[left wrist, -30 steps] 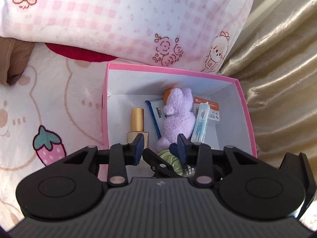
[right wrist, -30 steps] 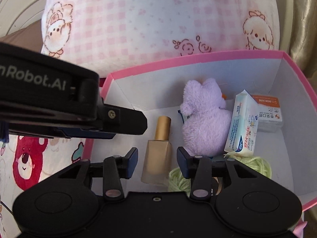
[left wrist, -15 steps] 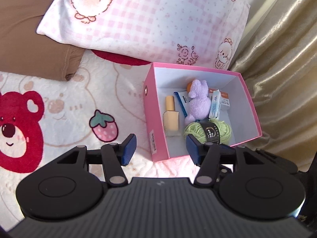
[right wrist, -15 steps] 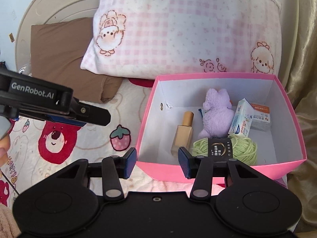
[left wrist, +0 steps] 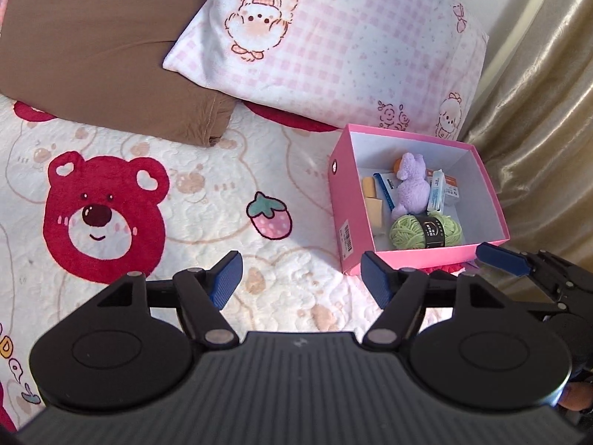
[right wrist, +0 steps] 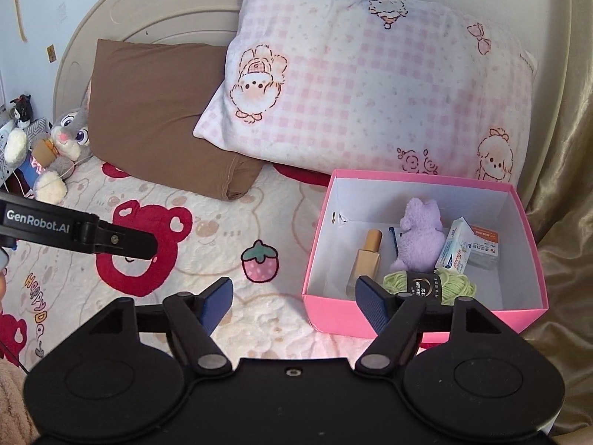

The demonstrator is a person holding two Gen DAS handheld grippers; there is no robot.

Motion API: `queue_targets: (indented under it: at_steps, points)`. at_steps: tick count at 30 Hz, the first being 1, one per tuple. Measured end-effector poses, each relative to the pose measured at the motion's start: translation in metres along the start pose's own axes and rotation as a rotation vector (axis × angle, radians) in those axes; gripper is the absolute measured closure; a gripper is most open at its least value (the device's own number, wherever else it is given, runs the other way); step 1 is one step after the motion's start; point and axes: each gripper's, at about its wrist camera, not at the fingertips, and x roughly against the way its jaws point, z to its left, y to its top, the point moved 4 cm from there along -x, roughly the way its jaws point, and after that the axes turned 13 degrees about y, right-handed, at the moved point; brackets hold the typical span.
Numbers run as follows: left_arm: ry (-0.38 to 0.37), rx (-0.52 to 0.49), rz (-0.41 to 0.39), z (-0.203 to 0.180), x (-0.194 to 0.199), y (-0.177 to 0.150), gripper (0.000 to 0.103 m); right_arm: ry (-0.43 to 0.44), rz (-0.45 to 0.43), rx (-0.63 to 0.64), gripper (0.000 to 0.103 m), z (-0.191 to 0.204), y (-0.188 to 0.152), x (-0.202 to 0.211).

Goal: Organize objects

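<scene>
— Over by the pillows, at the bed's right edge, sits the pink box (right wrist: 422, 319). Is it full yet?

— Nearly, I'd judge. Inside stand a gold-capped bottle (right wrist: 365, 259), a purple plush toy (right wrist: 420, 239), a green yarn ball (right wrist: 430, 285), a blue-and-white carton (right wrist: 454, 250) leaning on the plush, and a small orange-topped packet (right wrist: 483, 246) behind it. I see nothing loose on the bear-print blanket (left wrist: 185, 200) near the box.

— And the two tools?

— Both empty. The left hand-held gripper (left wrist: 300, 278) has just been opening, and its jaws stand spread over bare blanket. The right hand-held gripper (right wrist: 292, 298) has likewise just been opening, with nothing between its jaws; its right pad only overlaps the box's front wall in the view.

— So what's left?

— Little that I can see; perhaps the soft toys (right wrist: 55, 148) at the far left corner, if they count.

— Room to move?

— Plenty leftward across the blanket. Rightward it's tight: the gold curtain (left wrist: 537, 148) hangs just beside the box, and the checked pillow (right wrist: 370, 85) touches its back rim.
</scene>
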Motion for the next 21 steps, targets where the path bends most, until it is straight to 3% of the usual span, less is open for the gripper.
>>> queue_targets:
  at_steps: [9, 21]
  points:
    - [0.019, -0.033, 0.004, 0.011, 0.0, -0.014, 0.018, -0.084, -0.027, -0.038, 0.002, 0.006, -0.002, 0.003]
    - [0.098, -0.036, 0.001, 0.035, -0.025, -0.021, 0.0, -0.107, 0.032, -0.084, 0.002, 0.014, -0.014, -0.01]
